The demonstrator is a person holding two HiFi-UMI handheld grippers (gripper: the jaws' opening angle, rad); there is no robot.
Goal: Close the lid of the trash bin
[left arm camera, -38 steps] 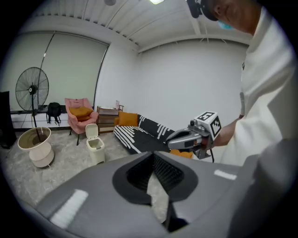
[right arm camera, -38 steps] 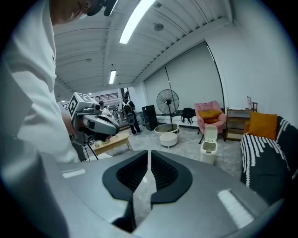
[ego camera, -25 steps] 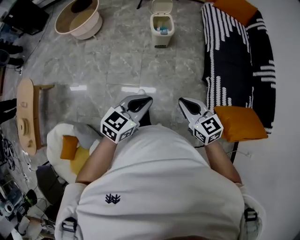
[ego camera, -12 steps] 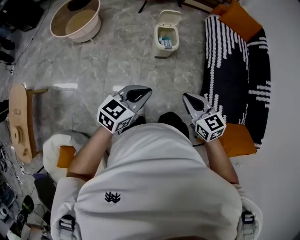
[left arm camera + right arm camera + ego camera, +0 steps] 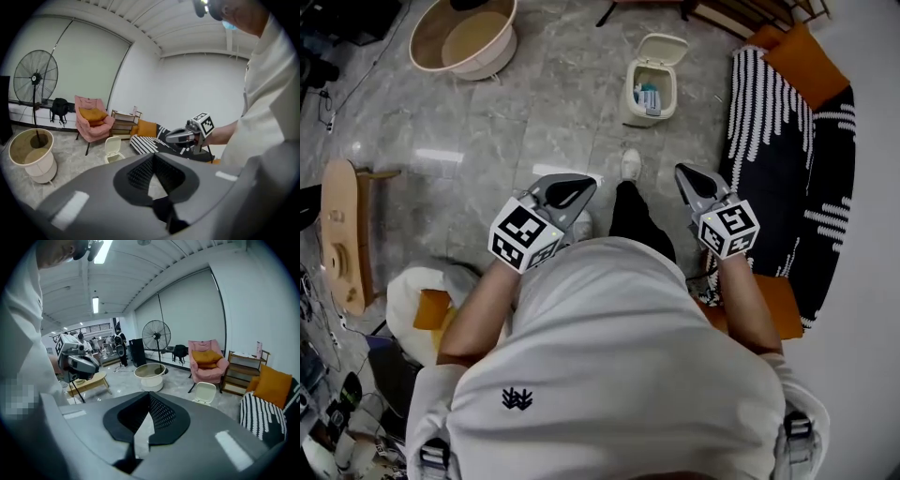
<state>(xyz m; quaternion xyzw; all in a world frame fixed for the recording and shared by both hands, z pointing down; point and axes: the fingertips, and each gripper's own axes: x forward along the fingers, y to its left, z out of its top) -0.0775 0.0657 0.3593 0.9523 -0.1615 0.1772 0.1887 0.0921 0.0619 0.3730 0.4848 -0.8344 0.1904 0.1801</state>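
Approach step, no contact yet. Trash bin [image 5: 652, 92] on floor, well ahead of both jaws; lid [image 5: 665, 47] stands open. Left gripper [image 5: 569, 193]: jaws together, empty. Right gripper [image 5: 695, 179]: same. Next, likely: close distance, get tip behind lid, tip it down.

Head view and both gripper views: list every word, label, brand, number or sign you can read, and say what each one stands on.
No readable words or numbers in any view.
Shirt: a small dark emblem, a shape, not letters.
Left gripper and right gripper: black-and-white square markers on their cubes, no letters or digits.
Trash bin: a blue item inside, any print too small to read.
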